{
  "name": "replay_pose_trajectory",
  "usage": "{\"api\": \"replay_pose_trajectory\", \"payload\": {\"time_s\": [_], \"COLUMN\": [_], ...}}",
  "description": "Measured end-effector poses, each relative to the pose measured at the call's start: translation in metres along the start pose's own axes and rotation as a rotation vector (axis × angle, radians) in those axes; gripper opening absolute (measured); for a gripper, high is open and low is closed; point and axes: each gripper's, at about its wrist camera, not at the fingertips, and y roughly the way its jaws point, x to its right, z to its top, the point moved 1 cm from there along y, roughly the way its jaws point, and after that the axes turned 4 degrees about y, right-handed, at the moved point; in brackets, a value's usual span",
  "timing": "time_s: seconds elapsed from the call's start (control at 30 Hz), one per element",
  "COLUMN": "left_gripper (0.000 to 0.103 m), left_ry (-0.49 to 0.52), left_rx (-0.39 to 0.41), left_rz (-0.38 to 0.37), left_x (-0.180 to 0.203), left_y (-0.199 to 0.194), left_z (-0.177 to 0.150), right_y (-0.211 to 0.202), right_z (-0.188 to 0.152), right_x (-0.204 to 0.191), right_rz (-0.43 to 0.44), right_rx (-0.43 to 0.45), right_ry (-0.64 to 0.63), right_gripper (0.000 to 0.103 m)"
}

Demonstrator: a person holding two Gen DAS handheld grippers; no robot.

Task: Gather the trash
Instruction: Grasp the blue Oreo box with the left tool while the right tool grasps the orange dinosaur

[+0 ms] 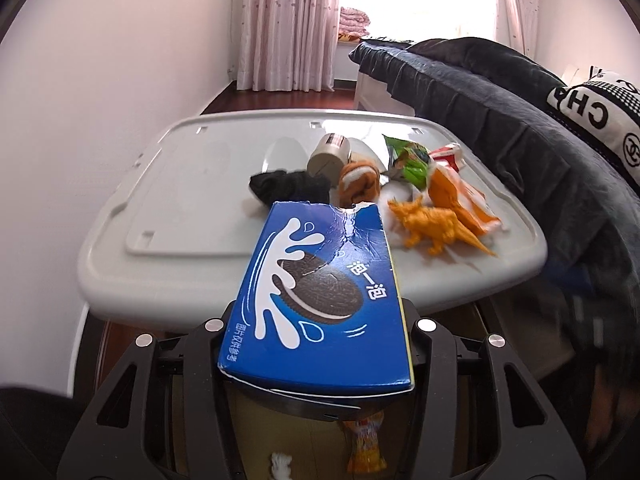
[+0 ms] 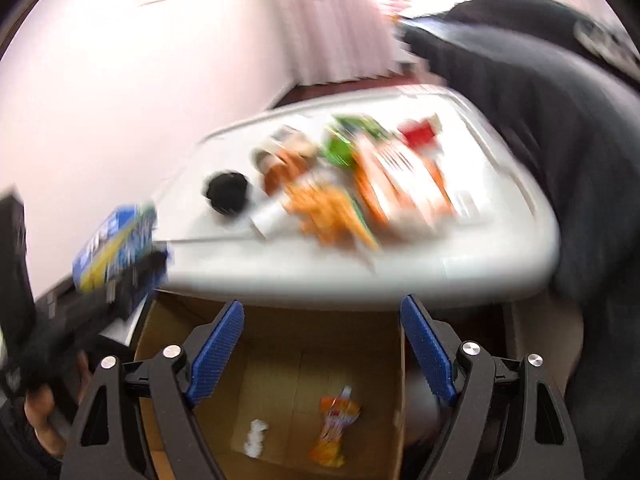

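Observation:
My left gripper [image 1: 316,320] is shut on a blue Oreo cookie box [image 1: 320,296], held over the near edge of the grey table [image 1: 192,208]; the box also shows blurred at the left of the right wrist view [image 2: 116,244]. My right gripper [image 2: 322,320] is open and empty, its blue pads [image 2: 218,352] wide apart above a cardboard box [image 2: 280,360]. In that box lie an orange wrapper [image 2: 334,428] and a white scrap [image 2: 256,438]. On the table lie green [image 1: 408,160], orange [image 1: 464,196] and red [image 1: 446,154] wrappers.
Also on the table are a black cloth [image 1: 292,188], an orange dinosaur toy [image 1: 432,228], an orange-and-white sock [image 1: 358,182] and a beige tape roll [image 1: 328,156]. A bed with a dark blanket [image 1: 520,120] borders the table on the right. A white wall is on the left.

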Motion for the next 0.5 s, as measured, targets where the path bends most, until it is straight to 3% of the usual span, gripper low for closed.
{"api": "replay_pose_trajectory", "payload": {"time_s": [0.13,0.27,0.5], "left_gripper": [0.048,0.048,0.048], "left_ry": [0.019,0.034,0.010], "left_rx": [0.001,-0.008,-0.024], "left_rz": [-0.006,0.000,-0.004], "left_x": [0.004,0.006,0.000], "left_y": [-0.005,0.004,0.011], "left_z": [-0.015,-0.018,-0.022], "right_y": [0.029,0.065,0.100], "right_z": [0.041,0.066,0.080], "right_x": [0.007,0.007,-0.011], "right_rz": [0.095,0.085,0.080], "right_rx": [-0.074,-0.141,-0.185], "right_ry": [-0.086,-0.176,-0.318], "right_gripper": [0.083,0.082,0.077]}}
